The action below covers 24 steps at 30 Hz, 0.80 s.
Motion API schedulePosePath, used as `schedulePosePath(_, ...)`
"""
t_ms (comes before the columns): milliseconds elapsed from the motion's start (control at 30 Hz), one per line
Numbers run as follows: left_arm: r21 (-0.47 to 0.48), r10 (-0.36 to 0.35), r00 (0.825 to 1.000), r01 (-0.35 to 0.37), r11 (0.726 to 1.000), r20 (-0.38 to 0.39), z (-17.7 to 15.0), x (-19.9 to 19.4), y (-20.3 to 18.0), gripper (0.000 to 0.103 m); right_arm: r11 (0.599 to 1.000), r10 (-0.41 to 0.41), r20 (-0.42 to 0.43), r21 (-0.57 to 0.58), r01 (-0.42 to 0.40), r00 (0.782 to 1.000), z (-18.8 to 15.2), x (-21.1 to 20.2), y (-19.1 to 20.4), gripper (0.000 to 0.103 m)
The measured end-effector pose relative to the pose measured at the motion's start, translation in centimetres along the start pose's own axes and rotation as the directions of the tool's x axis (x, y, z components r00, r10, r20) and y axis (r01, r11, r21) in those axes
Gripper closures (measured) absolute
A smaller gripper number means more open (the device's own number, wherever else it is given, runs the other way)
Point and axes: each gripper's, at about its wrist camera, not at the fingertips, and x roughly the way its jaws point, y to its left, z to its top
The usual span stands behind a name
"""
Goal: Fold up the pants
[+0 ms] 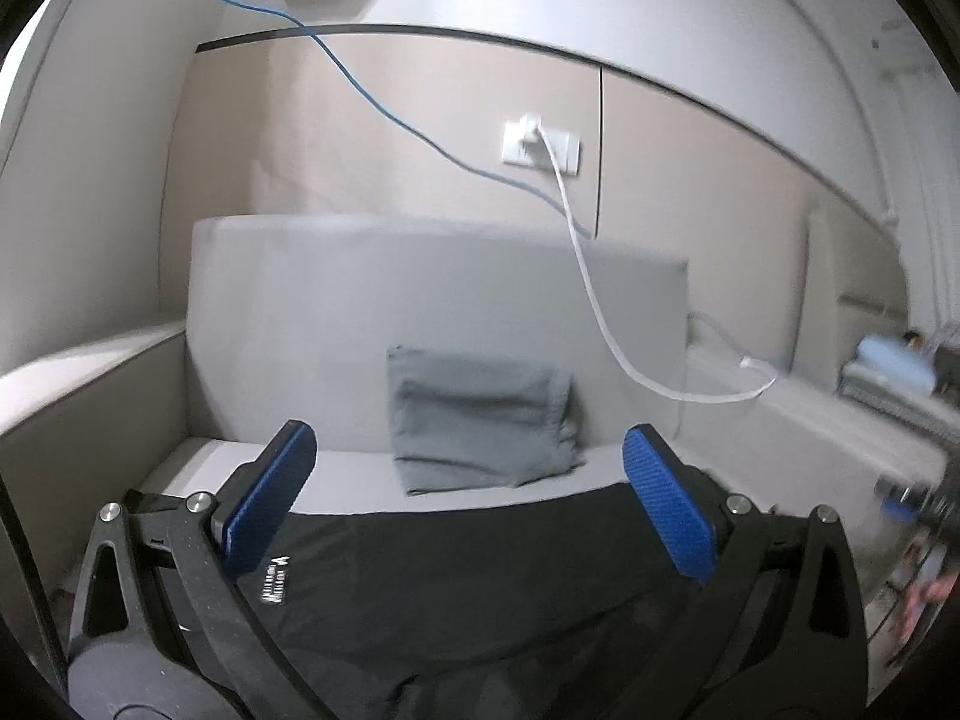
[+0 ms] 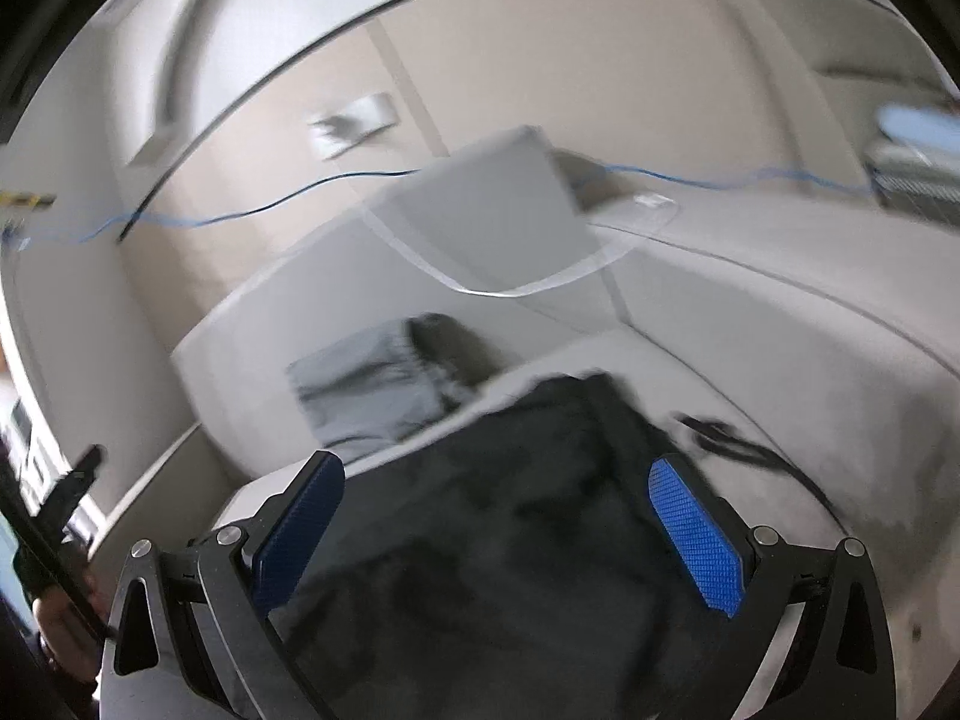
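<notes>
Black pants (image 1: 480,588) lie spread on the sofa seat (image 1: 360,480) beneath both grippers — left gripper (image 1: 468,504) and right gripper (image 2: 498,534) wide apart, empty — fabric judged thin, limp, light; best pinched at an edge.

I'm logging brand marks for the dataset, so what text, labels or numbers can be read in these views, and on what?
None can be read.
Black pants: a small white printed label near the left tool's finger, too small and blurred to read.
Right wrist view: motion-blurred, no text legible on the pants or the wall.
</notes>
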Motion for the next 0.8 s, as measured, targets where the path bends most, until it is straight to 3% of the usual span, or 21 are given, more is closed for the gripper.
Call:
schedulePosePath(100, -0.038, 0.023, 1.0, -0.022, 0.999, 0.011, 0.4, -0.8, 0.4, 0.001, 0.991, -0.01, -0.115, 0.131, 0.026, 0.993, -1.7, 0.6, -4.9, 0.0)
schedulePosePath(200, -0.093, 0.013, 0.995, -0.004, 0.996, 0.1, 0.8, -2.3, 1.2, 0.001, 0.954, 0.021, -0.19, 0.299, 0.037, 0.982, -3.9, 1.3, -9.5, 0.0)
schedulePosePath(267, -0.111, 0.009, 0.993, 0.004, 0.994, 0.116, 0.9, -2.8, 1.4, 0.001, 0.924, 0.043, -0.198, 0.381, 0.036, 0.979, -5.1, 1.5, -11.7, 0.0)
schedulePosePath(367, -0.086, -0.009, 0.998, 0.014, 0.996, 0.065, 0.9, -2.7, 1.2, 0.001, 0.873, 0.083, -0.196, 0.487, 0.023, 0.977, -6.4, 2.3, -14.0, 0.0)
schedulePosePath(533, 0.0, 0.0, 0.998, 0.0, 1.0, 0.07, 0.7, -2.6, -0.2, 0.001, 0.809, 0.165, -0.193, 0.587, -0.021, 0.967, -7.8, 3.6, -15.0, 0.001)
schedulePosePath(667, 0.029, -0.009, 0.994, 0.006, 1.0, 0.109, 0.9, -3.0, -0.8, 0.001, 0.789, 0.173, -0.176, 0.614, -0.03, 0.969, -8.0, 4.7, -15.6, 0.016)
schedulePosePath(800, 0.022, -0.031, 0.992, 0.028, 0.999, 0.119, 1.2, -3.3, -1.0, 0.001, 0.771, 0.147, -0.165, 0.637, -0.009, 0.975, -9.4, 5.3, -17.0, 0.051)
